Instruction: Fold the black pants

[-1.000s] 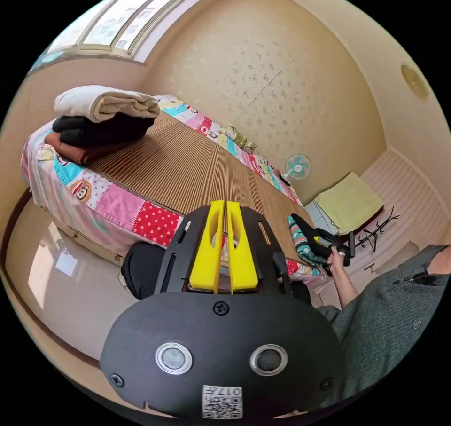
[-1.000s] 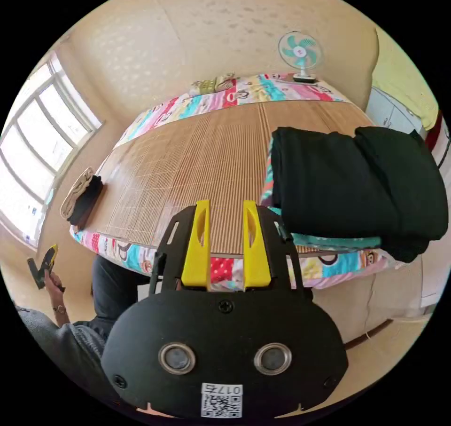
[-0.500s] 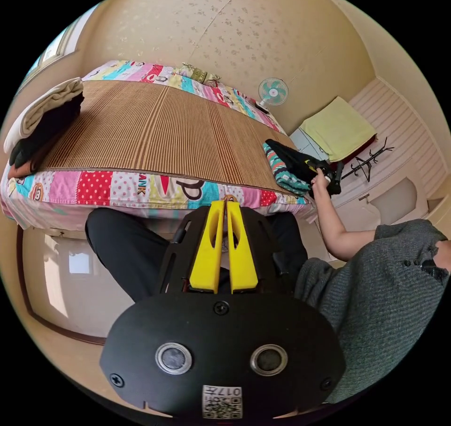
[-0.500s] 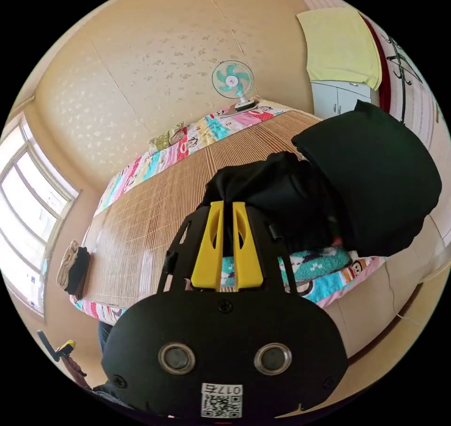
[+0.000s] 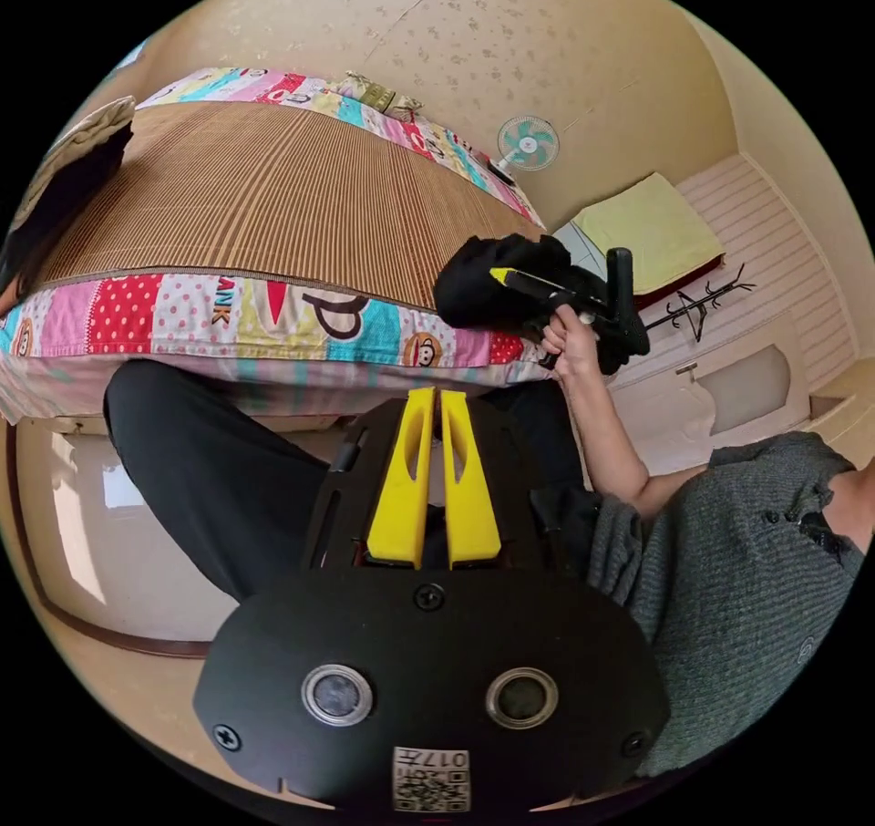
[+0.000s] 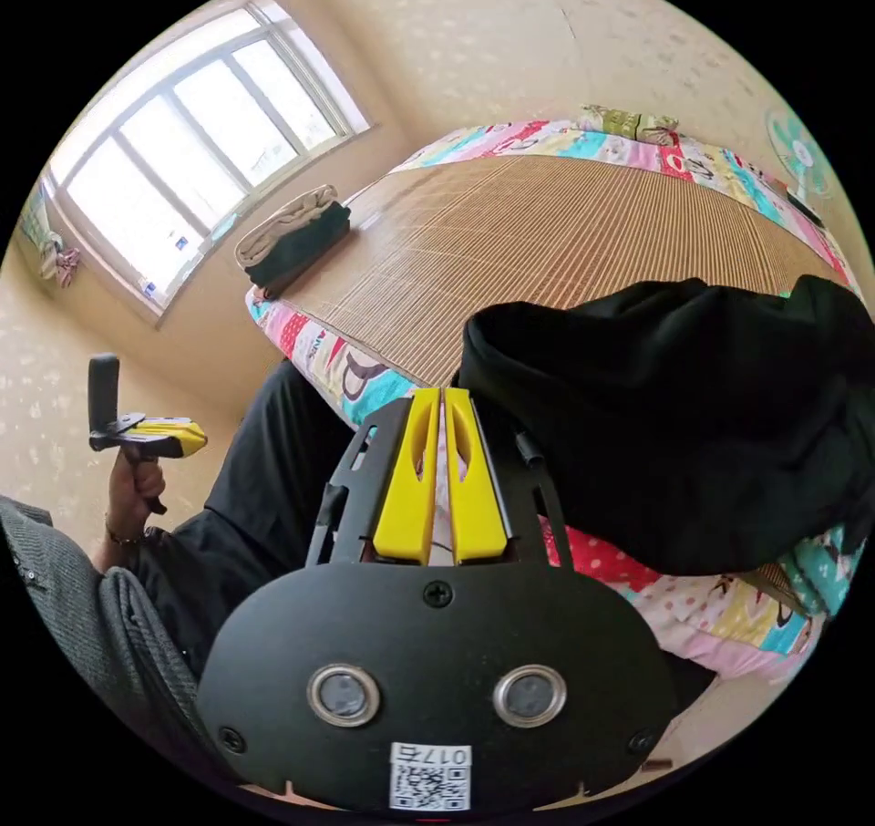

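Note:
The black pants (image 6: 684, 425) lie bunched at the near right corner of the bed, over its edge. My right gripper (image 6: 443, 395) is shut on the pants' left edge, and the cloth spreads away to the right of the jaws. In the left gripper view the right gripper (image 5: 510, 277) is held in a hand, its yellow tip buried in the black pants (image 5: 474, 293). My left gripper (image 5: 434, 396) is shut on nothing and hangs over the person's lap. Low at the left of the right gripper view, a hand holds the left gripper (image 6: 187, 434).
A bamboo mat (image 5: 246, 197) covers the bed over a patchwork sheet (image 5: 228, 302). A stack of folded clothes (image 6: 292, 233) sits at the far corner by the window (image 6: 191, 124). A small fan (image 5: 527, 142) stands at the back. The person's black-trousered legs (image 5: 210, 480) press against the bed.
The right gripper went from open to shut on the black pants and drew them off the pile toward the bed's front edge. The left gripper stayed shut while its view dropped lower.

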`<state>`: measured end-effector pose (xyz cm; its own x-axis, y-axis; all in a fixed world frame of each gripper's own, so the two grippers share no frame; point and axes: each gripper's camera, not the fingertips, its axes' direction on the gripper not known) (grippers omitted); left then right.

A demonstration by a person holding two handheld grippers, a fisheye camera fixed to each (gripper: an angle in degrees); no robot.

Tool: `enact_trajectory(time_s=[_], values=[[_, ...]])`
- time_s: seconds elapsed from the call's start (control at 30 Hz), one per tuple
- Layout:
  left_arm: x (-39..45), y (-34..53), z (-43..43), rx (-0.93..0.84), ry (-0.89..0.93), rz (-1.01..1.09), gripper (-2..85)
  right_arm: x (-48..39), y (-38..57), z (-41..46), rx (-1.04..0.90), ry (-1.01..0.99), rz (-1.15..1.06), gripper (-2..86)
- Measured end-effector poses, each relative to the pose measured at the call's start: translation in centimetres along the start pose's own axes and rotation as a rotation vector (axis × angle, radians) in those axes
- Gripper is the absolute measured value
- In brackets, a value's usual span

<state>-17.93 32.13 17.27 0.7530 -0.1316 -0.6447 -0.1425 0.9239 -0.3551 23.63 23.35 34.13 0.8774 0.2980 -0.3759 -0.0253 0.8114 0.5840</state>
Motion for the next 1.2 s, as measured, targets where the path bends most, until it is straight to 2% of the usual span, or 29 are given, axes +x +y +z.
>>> enact_trajectory(time_s=[0.1, 0.23, 0.3, 0.33, 0.37, 0.43, 0.47, 0.6, 0.73, 0.8, 0.9, 0.97, 1.0, 1.07, 1.13, 1.2], values=[[-0.7, -1.0, 1.1, -0.025, -0.004, 0.02, -0.3, -0.4, 2.4, -2.8, 0.08, -0.084, -0.064, 1.2], [-1.6, -2.9, 3.4, -0.054, 0.054, 0.055, 1.6, 2.5, 1.9, -10.4, 0.295, 0.193, 0.064, 5.2], [-1.6, -4.0, 4.8, -0.071, 0.088, 0.075, 3.4, 5.2, 0.6, -11.1, 0.303, 0.207, 0.119, 9.7], [-1.4, -4.7, 5.7, -0.079, 0.114, 0.094, 4.0, 7.4, -0.9, -10.0, 0.225, 0.132, 0.14, 11.0], [-1.2, -5.0, 6.1, -0.082, 0.128, 0.105, 4.3, 9.0, -2.6, -7.7, 0.101, -0.033, 0.11, 10.5], [-0.3, -6.1, 7.4, -0.09, 0.167, 0.16, 4.6, 9.4, -4.4, -4.1, -0.026, -0.314, 0.074, 5.3], [-0.1, -6.3, 7.6, -0.089, 0.171, 0.172, 4.6, 7.7, -4.7, -2.9, 0.004, -0.361, 0.048, 4.6], [0.6, -6.5, 9.0, -0.06, 0.186, 0.213, 4.7, 0.9, -3.9, -0.3, 0.007, -0.333, -0.064, 3.5], [-0.6, -5.8, 12.0, -0.096, 0.26, 0.184, 4.8, -0.7, -1.3, 1.6, -0.208, -0.533, -0.122, 3.3], [-1.0, -5.8, 13.2, -0.133, 0.3, 0.166, 4.9, -0.3, 0.4, -0.4, -0.244, -0.55, -0.192, 3.5], [-1.1, -5.4, 13.8, -0.137, 0.306, 0.174, 5.1, 2.3, 3.1, -6.6, -0.16, -0.346, -0.206, 4.1], [-1.2, -5.3, 14.2, -0.134, 0.296, 0.174, 5.2, 7.1, 4.8, -13.0, 0.035, -0.029, 0.018, 5.1], [-1.2, -5.2, 14.5, -0.133, 0.303, 0.17, 5.2, 8.6, 5.4, -14.7, 0.102, 0.066, 0.102, 5.9], [-1.2, -5.1, 15.1, -0.134, 0.33, 0.164, 5.2, 13.7, 8.1, -21.0, 0.365, 0.391, 0.448, 10.7], [-0.8, -4.9, 15.9, -0.144, 0.359, 0.169, 5.2, 16.8, 9.0, -23.5, 0.475, 0.489, 0.584, 12.9], [-0.1, -4.5, 16.3, -0.157, 0.352, 0.185, 5.2, 20.5, 7.5, -23.9, 0.42, 0.375, 0.614, 11.8]])
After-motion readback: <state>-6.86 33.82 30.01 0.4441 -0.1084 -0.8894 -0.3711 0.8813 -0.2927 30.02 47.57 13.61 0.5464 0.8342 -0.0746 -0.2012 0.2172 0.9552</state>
